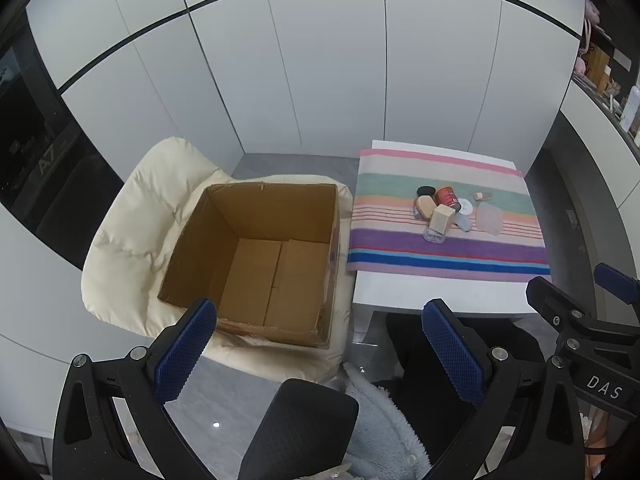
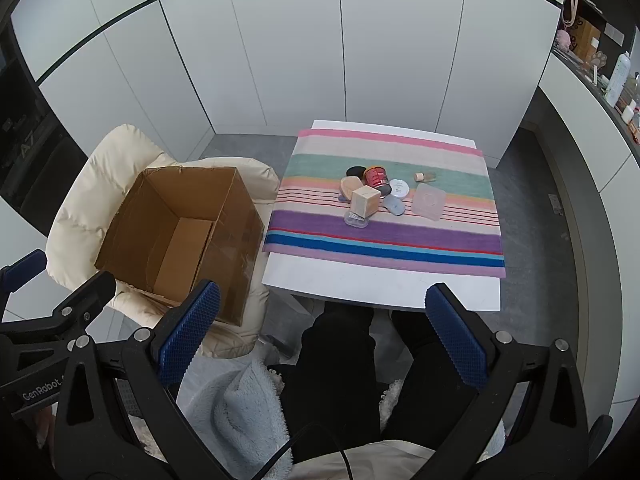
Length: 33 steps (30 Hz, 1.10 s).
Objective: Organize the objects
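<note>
A pile of small objects lies on a striped cloth (image 2: 384,236) on a white table (image 2: 360,284): a red can (image 2: 377,179), a beige cube box (image 2: 365,200), a black round lid (image 2: 356,171), a clear square container (image 2: 429,201), a white round tin (image 2: 399,188) and a small cork-like piece (image 2: 420,177). The pile also shows in the left wrist view (image 1: 444,210). An open, empty cardboard box (image 1: 256,264) sits on a cream cushioned chair (image 1: 132,220). My left gripper (image 1: 320,356) is open and empty, held back from the box. My right gripper (image 2: 324,340) is open and empty, before the table's near edge.
White cabinet doors form the back wall. A dark counter with bottles (image 2: 618,76) runs along the right. The person's black-trousered legs (image 2: 340,360) and a light-blue fleece (image 2: 240,412) are below the grippers. A black chair back (image 1: 300,428) is low in the left wrist view.
</note>
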Available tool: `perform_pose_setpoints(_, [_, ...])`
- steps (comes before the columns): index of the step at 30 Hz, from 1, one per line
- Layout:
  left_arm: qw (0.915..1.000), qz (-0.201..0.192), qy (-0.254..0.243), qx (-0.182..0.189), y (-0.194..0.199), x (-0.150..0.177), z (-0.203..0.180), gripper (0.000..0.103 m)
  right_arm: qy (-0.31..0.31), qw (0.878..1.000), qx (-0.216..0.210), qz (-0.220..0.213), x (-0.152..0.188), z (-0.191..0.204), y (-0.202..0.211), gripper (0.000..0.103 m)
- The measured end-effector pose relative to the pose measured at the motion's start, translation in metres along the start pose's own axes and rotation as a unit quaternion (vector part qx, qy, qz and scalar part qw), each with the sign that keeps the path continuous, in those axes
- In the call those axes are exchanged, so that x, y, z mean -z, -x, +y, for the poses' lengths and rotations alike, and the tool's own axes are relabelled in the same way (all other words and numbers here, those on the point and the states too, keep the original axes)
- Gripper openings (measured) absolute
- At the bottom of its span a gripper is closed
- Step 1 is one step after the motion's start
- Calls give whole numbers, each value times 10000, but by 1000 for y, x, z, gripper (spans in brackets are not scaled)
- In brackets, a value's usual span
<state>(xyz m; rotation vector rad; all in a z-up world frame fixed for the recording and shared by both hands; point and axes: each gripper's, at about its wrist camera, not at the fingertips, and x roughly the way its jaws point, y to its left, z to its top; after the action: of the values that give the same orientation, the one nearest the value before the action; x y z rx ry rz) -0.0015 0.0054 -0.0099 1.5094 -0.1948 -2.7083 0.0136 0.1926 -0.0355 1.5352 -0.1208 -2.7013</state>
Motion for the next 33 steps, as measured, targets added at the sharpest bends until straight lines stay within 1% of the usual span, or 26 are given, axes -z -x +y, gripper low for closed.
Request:
perform_pose_setpoints(15, [10000, -44, 12, -28, 3, 2, -4, 103, 32, 10000, 41, -37, 2, -2, 1, 103])
perform_pose_setpoints(21, [9999, -23, -37, -107, 0, 2, -7, 103, 63, 10000, 47, -27, 0, -1, -1, 103])
perform_pose_setpoints(28, [9999, -22, -28, -105, 0, 0, -9, 103, 4, 10000, -51, -34, 2, -4, -4, 103])
perform_pose_setpoints(33, [10000, 22, -15, 0, -1, 0, -12, 103, 6, 10000, -37, -49, 2, -8, -4, 103])
